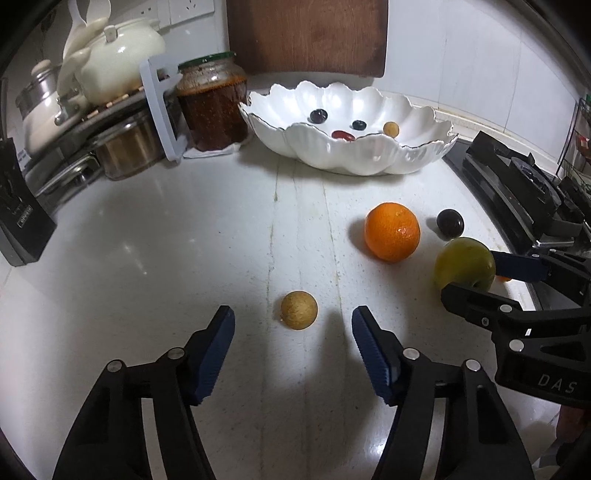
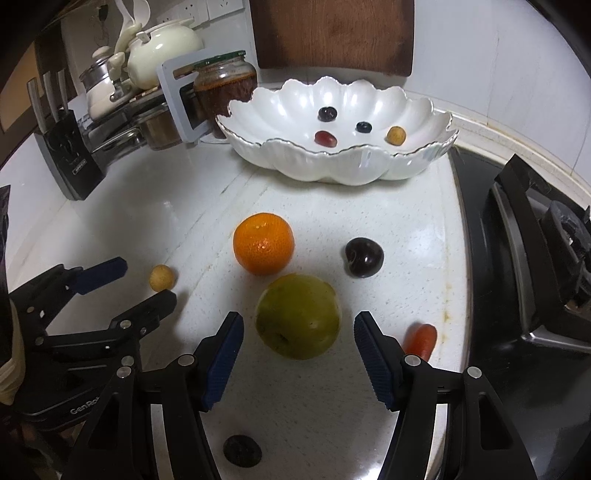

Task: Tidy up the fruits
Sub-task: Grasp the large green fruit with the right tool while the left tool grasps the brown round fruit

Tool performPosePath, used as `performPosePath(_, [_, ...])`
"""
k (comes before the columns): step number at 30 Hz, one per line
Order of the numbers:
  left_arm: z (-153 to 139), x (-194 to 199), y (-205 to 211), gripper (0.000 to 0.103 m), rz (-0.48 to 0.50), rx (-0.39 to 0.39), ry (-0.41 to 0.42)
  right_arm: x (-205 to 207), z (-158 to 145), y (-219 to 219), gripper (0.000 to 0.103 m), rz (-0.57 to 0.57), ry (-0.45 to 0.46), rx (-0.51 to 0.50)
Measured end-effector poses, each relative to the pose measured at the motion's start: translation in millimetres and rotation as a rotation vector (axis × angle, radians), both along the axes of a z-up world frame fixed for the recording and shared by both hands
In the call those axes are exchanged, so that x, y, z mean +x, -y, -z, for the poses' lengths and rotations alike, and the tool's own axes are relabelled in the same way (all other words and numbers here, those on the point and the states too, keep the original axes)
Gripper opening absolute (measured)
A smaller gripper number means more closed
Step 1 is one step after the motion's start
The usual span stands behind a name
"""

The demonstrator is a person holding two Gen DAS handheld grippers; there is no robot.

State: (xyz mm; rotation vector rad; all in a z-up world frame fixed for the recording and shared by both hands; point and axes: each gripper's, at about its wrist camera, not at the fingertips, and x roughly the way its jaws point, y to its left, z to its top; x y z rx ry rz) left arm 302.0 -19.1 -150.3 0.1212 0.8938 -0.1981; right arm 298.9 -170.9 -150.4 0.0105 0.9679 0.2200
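My left gripper is half open above the counter, and the small tan fruit lies between its fingertips, touching neither pad. To its right, my right gripper is also half open, with the green fruit between its pads, not touched. Beyond them lie the orange and the dark plum, then the white bowl

Along the back of the white surface stand a green-lidded jar of reddish preserve, a cream teapot, a knife block, a leaning wooden board, and a black stove at right.
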Motion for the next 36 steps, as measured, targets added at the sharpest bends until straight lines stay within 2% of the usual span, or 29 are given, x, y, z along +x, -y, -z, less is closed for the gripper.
performPosePath(8, [6.6, 7.1, 1.1, 0.045, 0.006, -0.005, -0.020, 4.1, 5.9, 1.6, 0.062, 0.010, -0.014, 0.005])
performPosePath(12, [7.8, 9.5, 1.0, 0.034, 0.006, -0.010, -0.022, 5.3, 5.7, 1.5, 0.054, 0.007, -0.011, 0.006])
performPosePath(14, [9.1, 11.0, 1.2, 0.033, 0.008, -0.016, -0.028, 6.2, 6.0, 1.2, 0.051, 0.001, -0.013, 0.010])
performPosePath(19, [9.6, 12.7, 2.1, 0.024, 0.011, -0.021, -0.028, 6.3, 5.8, 0.1, 0.051, -0.003, -0.009, 0.007])
performPosePath(27, [4.4, 10.9, 3.3, 0.022, 0.007, -0.028, -0.013, 3.8, 4.8, 1.8, 0.050, 0.001, -0.006, 0.019])
performPosePath(36, [-17.4, 4.1, 2.2, 0.022, 0.005, -0.055, 0.026, -2.8, -10.2, 7.5, 0.050, 0.018, 0.036, 0.035])
